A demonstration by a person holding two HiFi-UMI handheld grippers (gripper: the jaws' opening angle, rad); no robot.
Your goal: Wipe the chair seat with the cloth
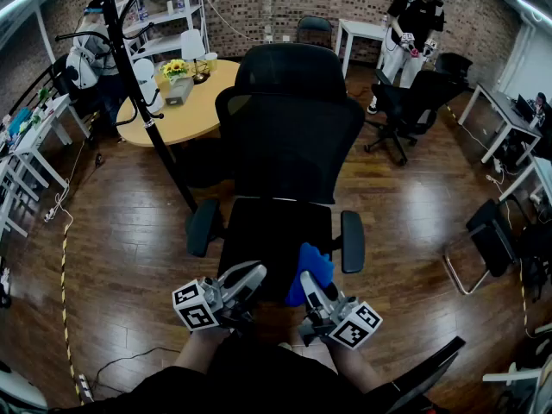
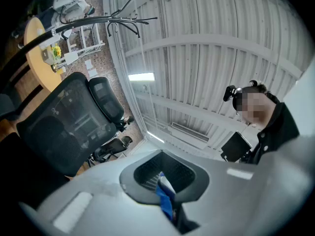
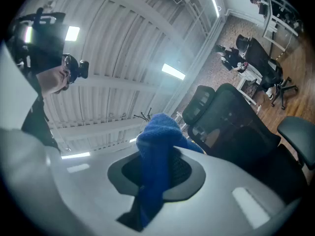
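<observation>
Only overhead: cloth over chair seat

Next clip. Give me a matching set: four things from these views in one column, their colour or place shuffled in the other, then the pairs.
Things:
1. cloth
2. chair seat
3. round table
4. coat rack

Descriptions:
a. black, between two armrests
b. light wood, bears yellow flowers
c. blue, clamped in the jaws of the right gripper
d. black pole with curved hooks, standing beside the table

Pairs: 1-c, 2-a, 3-b, 4-d
</observation>
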